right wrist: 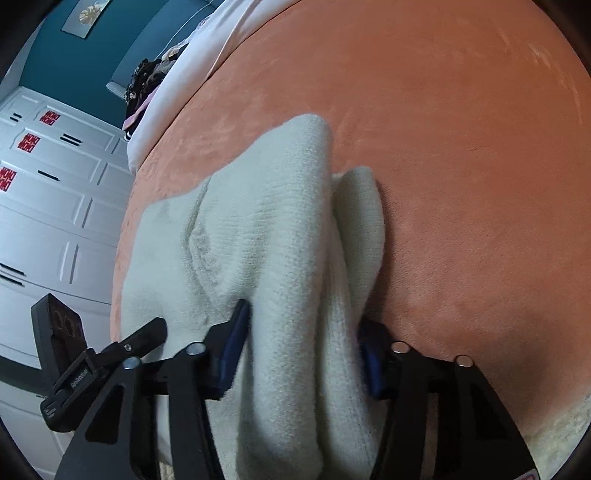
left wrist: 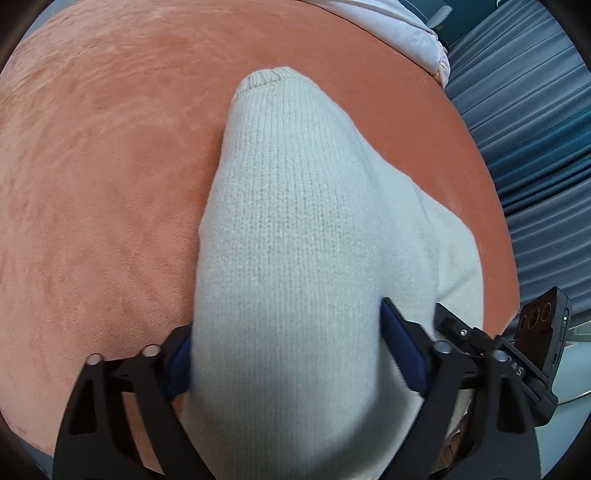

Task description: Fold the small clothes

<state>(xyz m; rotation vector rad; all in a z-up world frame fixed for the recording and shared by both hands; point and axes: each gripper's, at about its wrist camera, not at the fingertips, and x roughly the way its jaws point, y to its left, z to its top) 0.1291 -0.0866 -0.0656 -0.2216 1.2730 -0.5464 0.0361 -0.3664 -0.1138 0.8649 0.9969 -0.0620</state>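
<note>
A cream knitted sweater [left wrist: 288, 221] lies on an orange plush bedspread [left wrist: 92, 184]. My left gripper [left wrist: 284, 354] is shut on a thick fold of the sweater; a sleeve with a ribbed cuff [left wrist: 264, 79] stretches away from it. In the right wrist view my right gripper [right wrist: 303, 354] is shut on another bunched fold of the same sweater [right wrist: 266, 229], which drapes over the fingers. The blue pads [right wrist: 232, 354] press the knit from both sides. The other gripper [left wrist: 532, 354] shows at the right edge of the left wrist view.
White bedding [left wrist: 399, 29] lies at the far edge of the bedspread, with blue pleated curtains [left wrist: 524, 129] beyond. In the right wrist view white cabinet doors [right wrist: 55, 206] with red stickers stand to the left, and dark clothes [right wrist: 147, 81] lie by the white bedding.
</note>
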